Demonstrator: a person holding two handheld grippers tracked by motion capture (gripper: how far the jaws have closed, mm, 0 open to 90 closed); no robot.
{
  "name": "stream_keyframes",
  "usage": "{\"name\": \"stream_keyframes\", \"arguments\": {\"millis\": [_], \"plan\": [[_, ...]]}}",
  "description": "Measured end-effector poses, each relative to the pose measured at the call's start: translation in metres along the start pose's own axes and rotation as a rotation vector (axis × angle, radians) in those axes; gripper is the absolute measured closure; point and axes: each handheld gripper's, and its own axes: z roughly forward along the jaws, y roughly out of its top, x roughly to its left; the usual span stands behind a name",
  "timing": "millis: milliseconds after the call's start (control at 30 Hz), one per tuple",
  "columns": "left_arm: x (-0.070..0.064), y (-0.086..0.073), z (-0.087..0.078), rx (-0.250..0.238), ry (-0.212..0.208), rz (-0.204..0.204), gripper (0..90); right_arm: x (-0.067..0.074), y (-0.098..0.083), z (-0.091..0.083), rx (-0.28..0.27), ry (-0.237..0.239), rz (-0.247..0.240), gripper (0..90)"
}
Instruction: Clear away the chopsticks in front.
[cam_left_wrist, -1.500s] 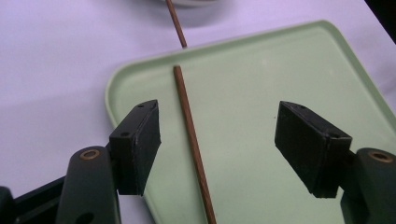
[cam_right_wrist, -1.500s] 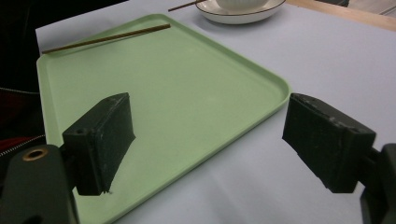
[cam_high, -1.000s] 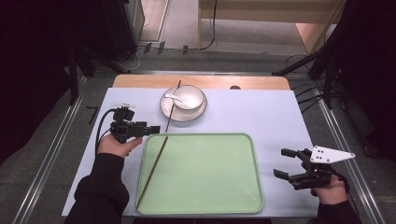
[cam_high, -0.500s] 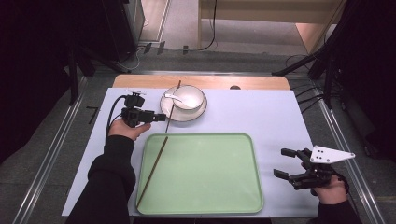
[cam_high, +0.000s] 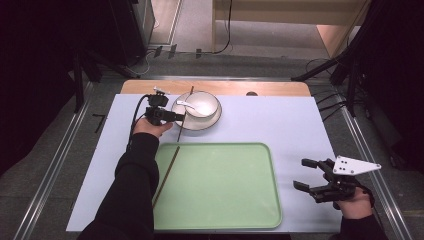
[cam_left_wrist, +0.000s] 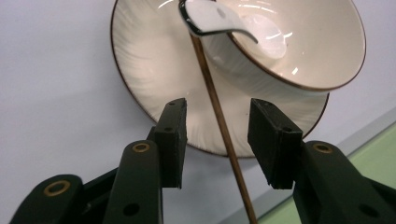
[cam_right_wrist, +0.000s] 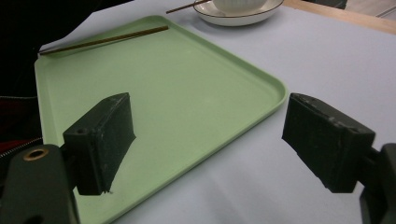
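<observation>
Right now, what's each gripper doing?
Left gripper: open, jaws just been closing around the chopstick, not touching.
Right gripper: open, empty.

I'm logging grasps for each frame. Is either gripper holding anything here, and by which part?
Nothing yet. The left gripper has been closing its jaws around the chopstick lying on the plate, pads not touching. The right gripper is open.

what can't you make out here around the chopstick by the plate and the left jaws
- Whether the left gripper touches the chopstick: in the left gripper view it lies between the closing jaws with gaps showing; depth unclear.
- The chopstick's far end: hidden under the spoon and bowl.
- The plate: its top is cut off by the picture's edge.
- The second chopstick on the tray: in the high view its near end is hidden by the sleeve.
</observation>
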Motion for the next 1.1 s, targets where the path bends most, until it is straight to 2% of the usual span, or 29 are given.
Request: {"name": "stream_keyframes", "arguments": {"millis": [33,167,333,367,400,433,533,600,667,833,900,967,1000,1100], "plan": [[0.001,0.002,0.006,0.026,-0.003,-0.008,59.5,0.000,0.000,0.000,0.000,0.002,0.000,16.9],[0.001,0.004,0.015,0.045,0.007,-0.004,61.1,-0.001,-0.001,-0.001,-0.001,0.001,0.003,16.9],[0.000,0.005,0.026,0.071,-0.002,-0.009,64.8,-0.003,-0.001,0.000,-0.005,0.006,0.005,16.9],[-0.001,0.005,0.029,0.079,-0.003,-0.019,67.0,-0.002,-0.001,0.000,-0.004,0.007,0.004,16.9],[-0.002,0.004,0.033,0.090,0.021,-0.018,71.3,-0.002,0.000,0.000,-0.003,0.007,-0.003,17.1],[-0.002,0.004,0.033,0.090,0.021,-0.018,73.3,-0.002,0.000,0.000,-0.001,0.009,-0.004,17.2],[-0.002,0.003,0.037,0.100,0.030,-0.047,77.3,-0.001,0.001,0.001,-0.001,0.011,-0.007,17.3],[-0.003,0.003,0.039,0.098,0.037,-0.057,83.1,-0.001,0.001,0.001,-0.001,0.012,-0.006,17.4],[-0.003,0.004,0.039,0.094,0.041,-0.082,84.1,-0.001,0.000,0.001,-0.002,0.012,-0.006,17.5],[0.002,0.005,0.037,0.094,0.040,-0.106,86.2,-0.001,0.000,0.001,-0.001,0.013,-0.006,17.5],[0.004,0.006,0.032,0.076,0.032,-0.116,86.3,-0.001,0.000,0.000,-0.003,0.013,-0.007,17.6],[0.007,0.008,0.021,0.056,0.009,-0.134,86.4,-0.001,0.000,0.000,-0.004,0.014,-0.007,17.6],[0.007,0.008,0.021,0.056,0.009,-0.134,86.4,-0.001,0.000,0.000,-0.004,0.014,-0.007,17.6],[0.014,0.009,0.006,0.045,0.013,-0.147,86.3,-0.001,0.000,0.000,-0.004,0.015,-0.007,17.6]]}}
